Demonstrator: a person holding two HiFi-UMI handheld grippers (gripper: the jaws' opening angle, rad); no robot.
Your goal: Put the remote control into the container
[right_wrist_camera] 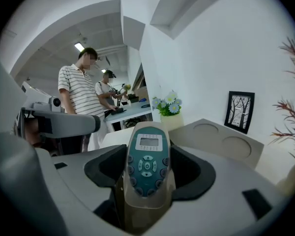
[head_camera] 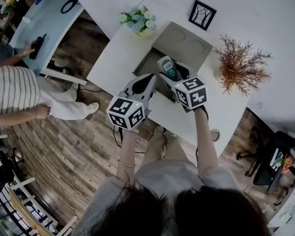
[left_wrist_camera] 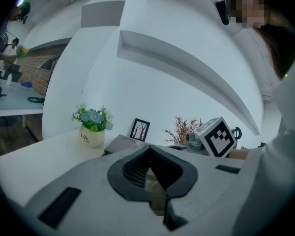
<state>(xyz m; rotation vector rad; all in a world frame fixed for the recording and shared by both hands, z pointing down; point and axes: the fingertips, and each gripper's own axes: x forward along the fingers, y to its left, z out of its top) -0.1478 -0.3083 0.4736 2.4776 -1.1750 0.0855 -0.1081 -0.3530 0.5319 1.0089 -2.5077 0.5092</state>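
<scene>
Teal-and-grey remote control (right_wrist_camera: 146, 162) clamped in the right gripper (head_camera: 171, 75) fingers, forearm stretched forward, above the open grey box container (head_camera: 148, 61) on the white counter (head_camera: 115, 55), long axis along the fingers, screen end pointing away, left gripper (head_camera: 144, 83) alongside, fingers closed together, empty.

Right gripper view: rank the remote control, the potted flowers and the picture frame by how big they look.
1. remote control, largest, though nearest the camera.
2-3. picture frame and potted flowers, about alike; can't rank.
</scene>
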